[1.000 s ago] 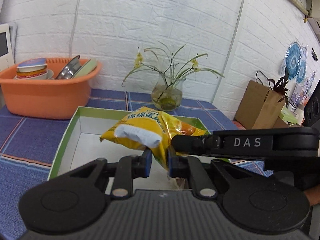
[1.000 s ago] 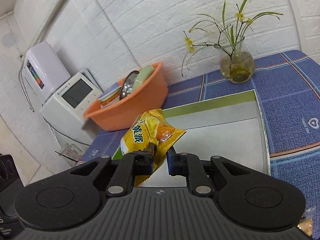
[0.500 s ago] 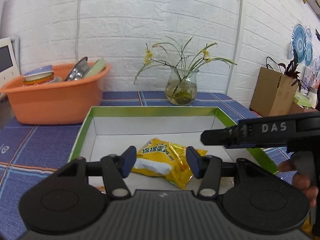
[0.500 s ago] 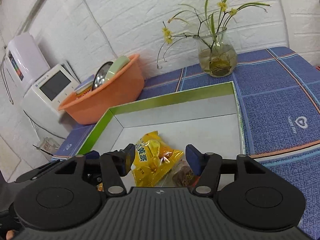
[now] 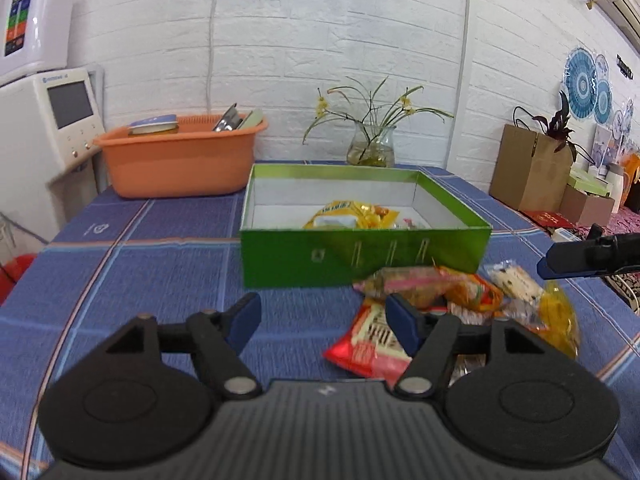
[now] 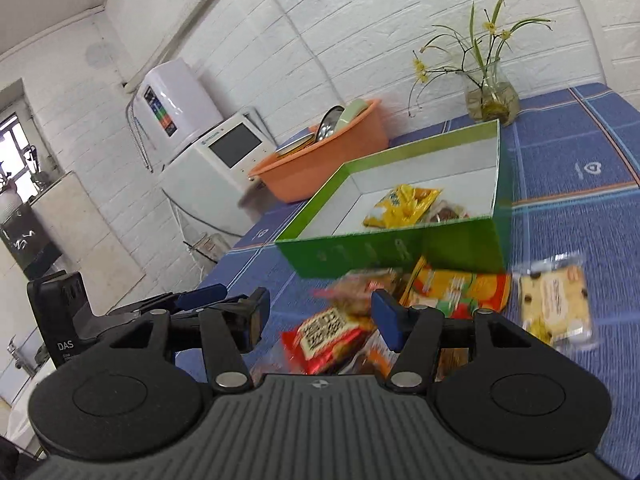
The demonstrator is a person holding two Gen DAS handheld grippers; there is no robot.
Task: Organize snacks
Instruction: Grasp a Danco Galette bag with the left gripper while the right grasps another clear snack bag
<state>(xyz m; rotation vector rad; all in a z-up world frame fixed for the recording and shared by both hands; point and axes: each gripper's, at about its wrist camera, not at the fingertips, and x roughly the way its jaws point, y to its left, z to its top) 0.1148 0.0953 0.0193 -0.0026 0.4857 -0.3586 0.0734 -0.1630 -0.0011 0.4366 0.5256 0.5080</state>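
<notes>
While tongs gape, snacks below

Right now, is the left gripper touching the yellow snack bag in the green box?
Apart. Left wrist view: left gripper open over the tablecloth; yellow snack bag lies inside green box.

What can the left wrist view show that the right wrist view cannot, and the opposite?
Only the left wrist view shows the brown paper bag with a dark plant and the blue wall plates on the right wall.

Only the right wrist view shows the window at far left and the other claw's black "DAS" body.

Both show the green box holding the yellow snack bag, the snack pile in front of it, the orange basin and the flower vase.
</notes>
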